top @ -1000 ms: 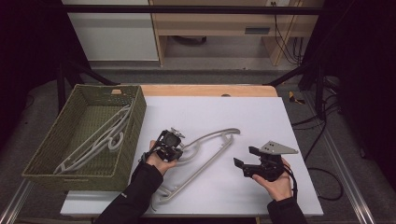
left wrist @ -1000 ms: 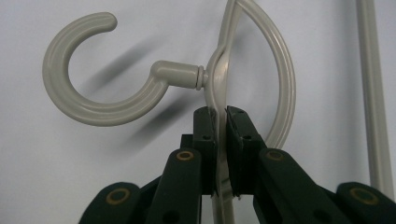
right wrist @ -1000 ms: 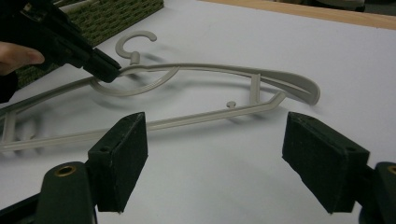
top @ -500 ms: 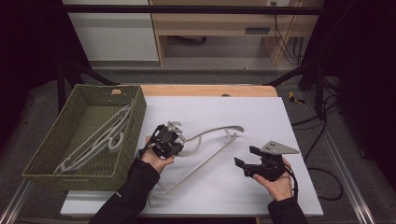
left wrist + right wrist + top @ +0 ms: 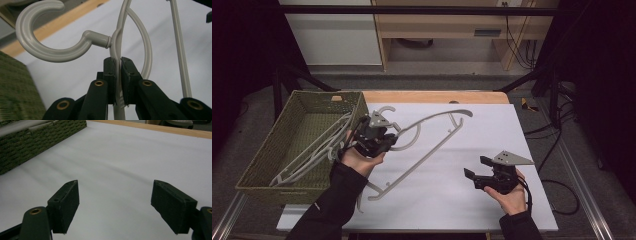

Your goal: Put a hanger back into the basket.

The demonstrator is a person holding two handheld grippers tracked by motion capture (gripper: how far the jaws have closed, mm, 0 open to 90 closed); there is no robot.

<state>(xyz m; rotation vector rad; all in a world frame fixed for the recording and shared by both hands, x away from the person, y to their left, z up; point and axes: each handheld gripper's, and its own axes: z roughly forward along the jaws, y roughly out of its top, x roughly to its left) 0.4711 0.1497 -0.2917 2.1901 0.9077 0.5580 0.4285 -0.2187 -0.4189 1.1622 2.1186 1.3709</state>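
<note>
Lighting's pretty uneven here. From the high view the white bench is lit brightly from overhead while both sides of the room drop off into near black. Shadows on it are soft and faint, no harsh glare. The left gripper view is sharp on the pale hanger hook up close, but the green basket corner is smeared with blur. The right gripper view looks dimmer and greyish, soft toward the far edge.
</note>
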